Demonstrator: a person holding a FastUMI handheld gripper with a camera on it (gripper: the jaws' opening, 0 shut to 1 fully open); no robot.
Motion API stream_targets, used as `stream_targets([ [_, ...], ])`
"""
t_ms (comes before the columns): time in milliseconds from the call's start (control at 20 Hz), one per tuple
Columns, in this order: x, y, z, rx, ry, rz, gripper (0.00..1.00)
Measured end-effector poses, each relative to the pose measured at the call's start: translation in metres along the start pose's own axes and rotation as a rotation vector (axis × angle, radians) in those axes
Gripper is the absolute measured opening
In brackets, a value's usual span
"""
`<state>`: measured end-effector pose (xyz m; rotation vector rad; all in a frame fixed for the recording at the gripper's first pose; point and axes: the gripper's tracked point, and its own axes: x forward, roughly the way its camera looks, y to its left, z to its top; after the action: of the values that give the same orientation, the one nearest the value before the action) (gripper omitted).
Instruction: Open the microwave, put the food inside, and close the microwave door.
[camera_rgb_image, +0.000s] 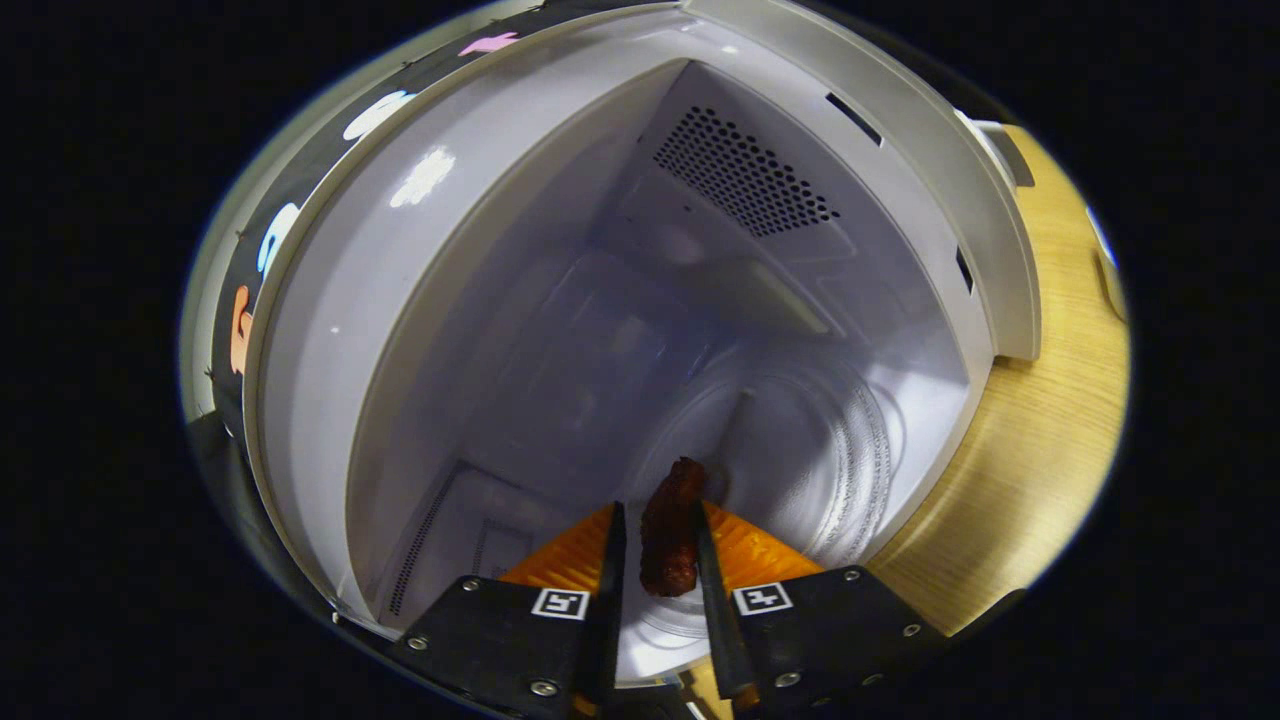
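Observation:
The white microwave (330, 300) stands open and I look straight into its pale cavity, tilted in my view. A dark reddish-brown piece of food (672, 530), long like a sausage or a chicken wing, sits between my two fingers. My gripper (662, 545) is shut on it, both fingers pressing its sides. The food hangs just over the clear glass turntable (840, 450) on the cavity floor. A perforated vent panel (745, 175) shows on an inner wall beyond the fingers.
The microwave's front frame (960, 180) with latch slots curves around the opening. A light wooden tabletop (1050, 430) lies beside the microwave, with the edge of a white object (1105, 270) on it.

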<state>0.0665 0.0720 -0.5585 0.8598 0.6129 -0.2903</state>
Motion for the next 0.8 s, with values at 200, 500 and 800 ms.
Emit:
stream_targets([
  [200,-0.019,0.000,0.016,-0.079,-0.004,-0.001,0.79],
  [500,-0.076,-0.001,0.026,-0.242,0.025,0.025,0.84],
  [800,-0.163,0.012,0.024,-0.394,0.034,0.077,0.88],
])
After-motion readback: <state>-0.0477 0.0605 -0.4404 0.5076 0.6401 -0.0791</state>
